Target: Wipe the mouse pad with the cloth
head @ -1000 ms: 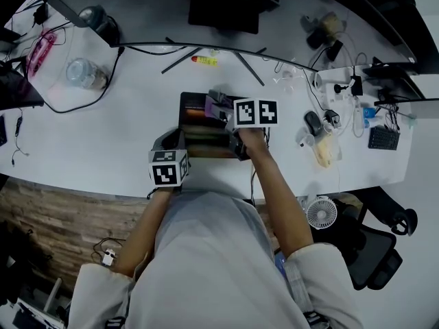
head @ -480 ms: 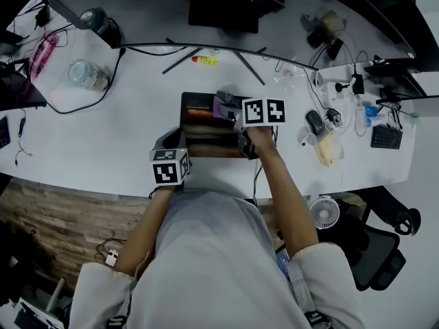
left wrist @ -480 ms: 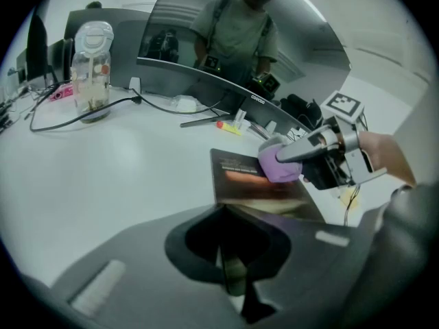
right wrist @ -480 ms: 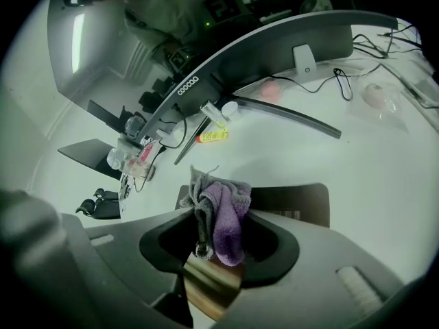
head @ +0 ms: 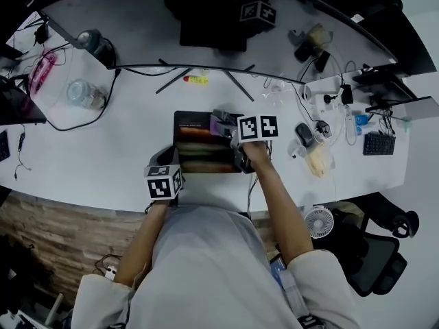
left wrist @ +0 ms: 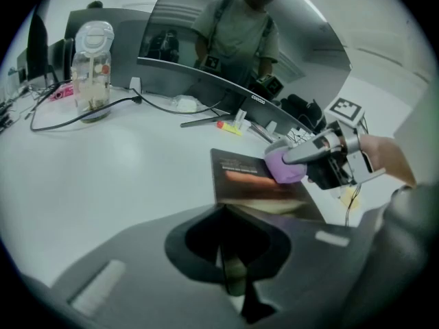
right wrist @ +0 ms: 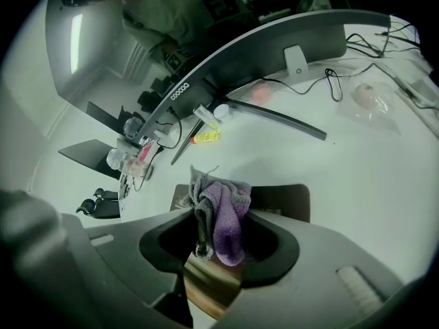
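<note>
The purple cloth (right wrist: 226, 221) is clamped in the right gripper (right wrist: 218, 245) and held on the dark mouse pad (head: 195, 142) at frame centre. The left gripper (left wrist: 230, 277) is closed, set at the pad's lower-left corner.

Cloth (right wrist: 225, 214), pinched between the right gripper's (right wrist: 218, 249) jaws: was fuzzy purple-and-grey terry, with loose threads at its top. Mouse pad (right wrist: 281, 197), under and ahead of those jaws: looked dark, smooth, faintly glossy. Gripper body: was matt grey plastic. Desk (right wrist: 370, 184) beyond the jaws: appeared white, smooth, matt.
</note>
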`<state>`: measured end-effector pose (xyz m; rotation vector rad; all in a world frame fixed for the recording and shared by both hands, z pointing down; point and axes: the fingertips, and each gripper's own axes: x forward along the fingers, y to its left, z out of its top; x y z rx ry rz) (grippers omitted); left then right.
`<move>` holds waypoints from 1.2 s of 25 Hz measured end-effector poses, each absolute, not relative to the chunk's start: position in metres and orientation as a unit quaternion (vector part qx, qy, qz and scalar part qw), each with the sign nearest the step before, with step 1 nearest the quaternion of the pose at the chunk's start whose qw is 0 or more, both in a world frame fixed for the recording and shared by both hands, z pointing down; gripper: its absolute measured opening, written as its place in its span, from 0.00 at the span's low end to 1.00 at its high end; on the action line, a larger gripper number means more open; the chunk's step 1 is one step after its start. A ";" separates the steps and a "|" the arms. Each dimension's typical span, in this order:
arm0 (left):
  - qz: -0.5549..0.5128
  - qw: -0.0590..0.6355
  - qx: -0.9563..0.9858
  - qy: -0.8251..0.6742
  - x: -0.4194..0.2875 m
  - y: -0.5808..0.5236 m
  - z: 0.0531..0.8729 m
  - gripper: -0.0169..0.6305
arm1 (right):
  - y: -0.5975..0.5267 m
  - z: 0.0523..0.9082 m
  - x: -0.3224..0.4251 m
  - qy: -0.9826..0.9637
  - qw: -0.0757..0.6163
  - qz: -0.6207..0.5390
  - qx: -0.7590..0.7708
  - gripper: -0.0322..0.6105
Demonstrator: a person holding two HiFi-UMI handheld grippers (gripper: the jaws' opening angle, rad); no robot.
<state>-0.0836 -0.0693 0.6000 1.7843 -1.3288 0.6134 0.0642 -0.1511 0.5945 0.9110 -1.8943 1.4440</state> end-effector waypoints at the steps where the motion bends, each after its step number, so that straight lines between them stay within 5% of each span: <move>1: 0.243 0.404 0.707 -0.527 -0.084 -0.070 0.600 0.03 | -0.152 0.594 0.066 -0.710 0.292 0.541 0.342 0.32; 30: 0.251 0.392 0.711 -0.526 -0.081 -0.070 0.599 0.03 | -0.149 0.596 0.123 -0.695 0.285 0.556 0.356 0.33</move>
